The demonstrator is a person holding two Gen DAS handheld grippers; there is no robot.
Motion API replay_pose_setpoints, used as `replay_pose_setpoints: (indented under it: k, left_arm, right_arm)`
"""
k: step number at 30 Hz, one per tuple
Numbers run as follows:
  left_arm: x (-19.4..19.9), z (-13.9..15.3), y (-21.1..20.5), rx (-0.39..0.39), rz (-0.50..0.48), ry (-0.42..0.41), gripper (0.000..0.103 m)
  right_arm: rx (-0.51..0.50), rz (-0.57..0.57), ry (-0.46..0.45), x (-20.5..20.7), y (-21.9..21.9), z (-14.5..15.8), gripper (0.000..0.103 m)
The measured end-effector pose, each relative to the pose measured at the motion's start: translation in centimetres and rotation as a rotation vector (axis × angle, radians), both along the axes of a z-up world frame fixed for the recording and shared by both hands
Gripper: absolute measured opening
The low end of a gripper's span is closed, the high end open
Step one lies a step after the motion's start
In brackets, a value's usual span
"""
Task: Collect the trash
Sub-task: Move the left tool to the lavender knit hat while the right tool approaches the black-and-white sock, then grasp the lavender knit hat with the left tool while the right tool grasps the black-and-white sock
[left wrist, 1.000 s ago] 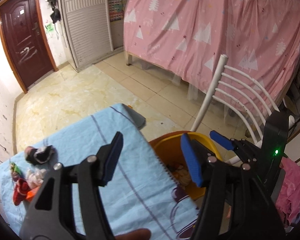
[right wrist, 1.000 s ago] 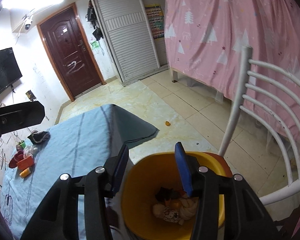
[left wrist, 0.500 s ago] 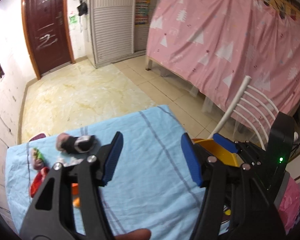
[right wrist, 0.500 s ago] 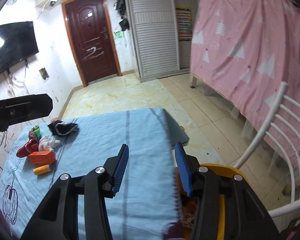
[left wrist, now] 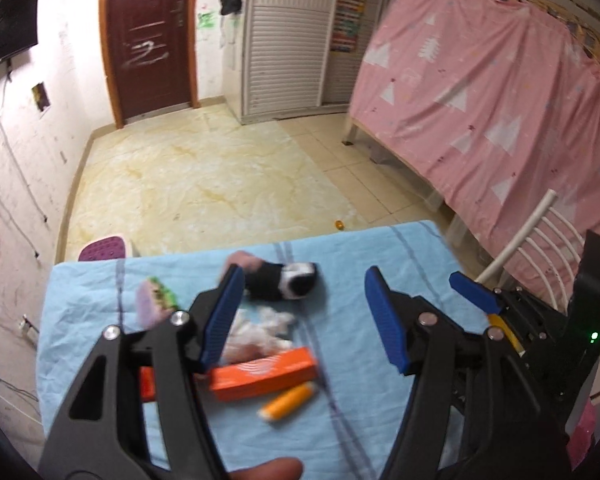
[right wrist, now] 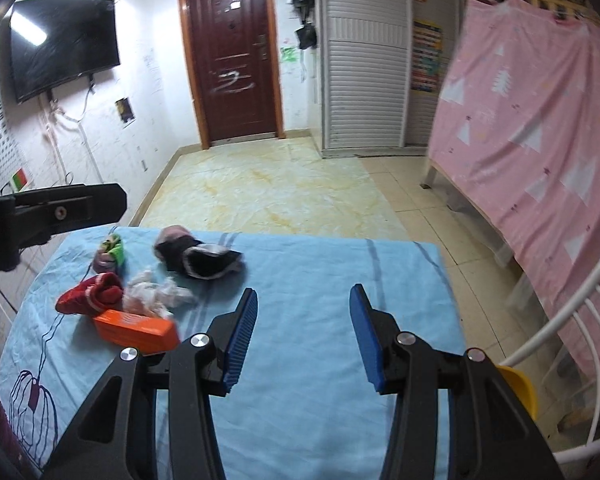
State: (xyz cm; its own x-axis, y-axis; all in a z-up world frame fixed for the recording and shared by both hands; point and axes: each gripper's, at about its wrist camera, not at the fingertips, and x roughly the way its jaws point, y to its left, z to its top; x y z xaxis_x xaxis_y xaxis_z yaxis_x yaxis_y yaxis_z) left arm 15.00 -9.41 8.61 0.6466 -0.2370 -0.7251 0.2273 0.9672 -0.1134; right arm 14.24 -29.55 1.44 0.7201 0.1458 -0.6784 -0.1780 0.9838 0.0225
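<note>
Trash lies on a light blue tablecloth (left wrist: 380,264): an orange box (left wrist: 264,372), a small orange tube (left wrist: 286,402), crumpled white plastic (left wrist: 260,328), a black and white sock (left wrist: 288,284) and a purple-green wrapper (left wrist: 156,304). My left gripper (left wrist: 300,316) is open and empty, hovering above the box and plastic. In the right wrist view the orange box (right wrist: 136,330), white plastic (right wrist: 156,292), a red sock (right wrist: 96,294) and the black sock (right wrist: 204,258) lie to the left. My right gripper (right wrist: 300,336) is open and empty over bare cloth.
The yellow bin's rim (right wrist: 518,384) shows at the table's right edge, beside a white chair (right wrist: 572,320). A pink curtain (left wrist: 480,92) hangs on the right. A purple stool (left wrist: 104,246) stands beyond the table. The right gripper's body (left wrist: 540,320) shows in the left view.
Both grippers have swung left, away from the yellow bin, to over the table. The trash pile is now under the left gripper. Both stay open.
</note>
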Motion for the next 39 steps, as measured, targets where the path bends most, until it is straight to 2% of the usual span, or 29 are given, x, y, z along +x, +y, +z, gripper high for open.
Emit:
replay_pose_setpoints:
  k: [10,20,26,32,39]
  left_arm:
    - [2.4,-2.3,5.6,0.019,0.100,0.048,0.060]
    - [4.9,-6.1,9.6,0.010,0.178,0.149,0.061]
    - [5.7,-7.4,10.6,0.020,0.207,0.184,0.067]
    - [6.6,-8.6,11.1,0.042,0.230,0.221,0.067]
    - [7.4,-10.1,11.7,0.049,0.234,0.269,0.067]
  right_arm:
    - [-0.024,0.095,0.025,3.2,5.6,-0.4,0.042]
    - [-0.009,0.178,0.048,5.7,8.6,-1.2,0.042]
    - [-0.018,0.233,0.062,6.8,10.8,-2.0,0.044]
    - [-0.044,0.266,0.075,8.2,12.4,-3.0,0.052]
    - [-0.066,0.278,0.098,9.9,13.7,-4.3,0.054]
